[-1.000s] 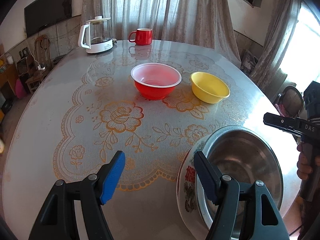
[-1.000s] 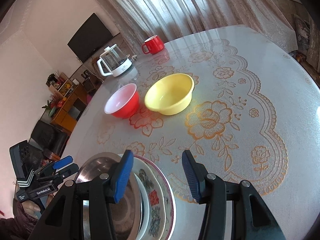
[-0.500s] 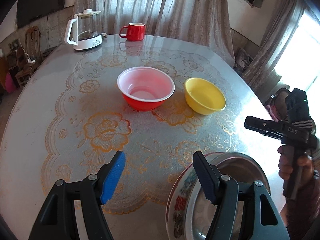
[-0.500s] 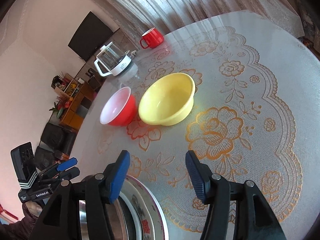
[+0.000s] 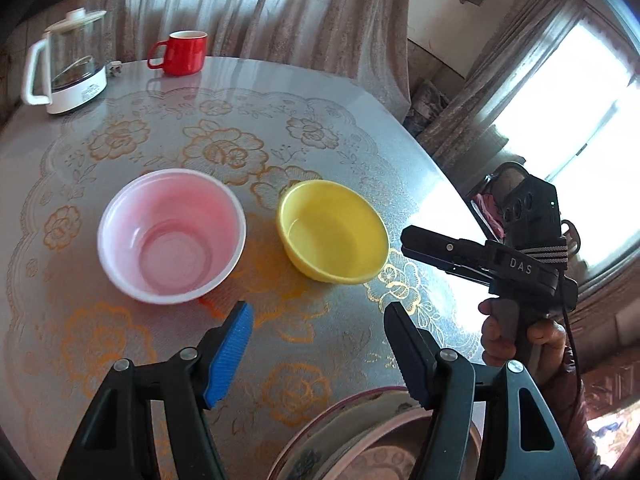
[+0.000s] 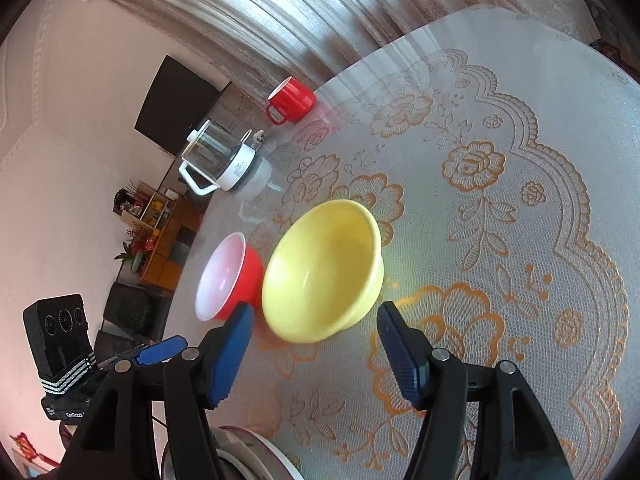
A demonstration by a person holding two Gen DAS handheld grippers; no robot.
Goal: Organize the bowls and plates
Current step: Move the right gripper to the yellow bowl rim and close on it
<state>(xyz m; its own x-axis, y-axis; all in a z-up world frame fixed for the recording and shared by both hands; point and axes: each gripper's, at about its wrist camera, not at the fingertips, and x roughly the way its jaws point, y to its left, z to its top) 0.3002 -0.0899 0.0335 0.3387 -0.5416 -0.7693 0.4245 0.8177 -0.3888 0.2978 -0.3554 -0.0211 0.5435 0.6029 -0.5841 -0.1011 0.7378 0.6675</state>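
I've pushed both grippers forward: my right gripper [image 6: 314,350], jaws apart, now hovers at the yellow bowl [image 6: 324,276]; my left gripper [image 5: 318,350], jaws apart, nears the red bowl [image 5: 172,236].

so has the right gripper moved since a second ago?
Yes. In its own view the right gripper has advanced toward the round yellow plastic bowl, which now sits just ahead of its open fingers; the patterned plate stack has slipped nearly out of frame.

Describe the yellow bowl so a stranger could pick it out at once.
On the round table with the orange floral lace cloth, two plastic bowls sit side by side near the middle. The yellow bowl is yellow inside and out; its neighbour, the red bowl with a pale pink inside, is not.
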